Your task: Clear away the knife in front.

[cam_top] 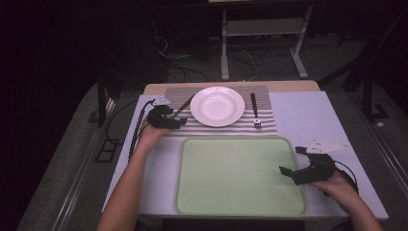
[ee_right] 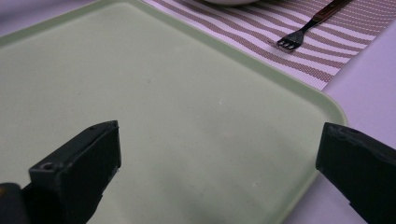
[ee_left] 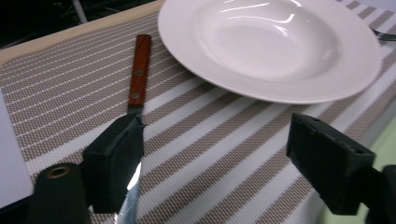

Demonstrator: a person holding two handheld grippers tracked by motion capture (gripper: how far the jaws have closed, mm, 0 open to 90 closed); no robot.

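Left tongs (ee_left: pixel 210 163) straddle knife (ee_left: pixel 137 93)

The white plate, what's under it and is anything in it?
The white plate sits on a striped placemat, between a knife and a fork. Its bowl looks empty. The mat beneath it is covered.

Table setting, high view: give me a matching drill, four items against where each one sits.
Items:
1. knife
2. fork
3. plate
4. tray

Places:
A. middle of the striped placemat
B. on the placemat, right of the plate
C. near side of the table, in front of the placemat
D. on the placemat, left of the plate, at the left gripper

Pairs: 1-D, 2-B, 3-A, 4-C
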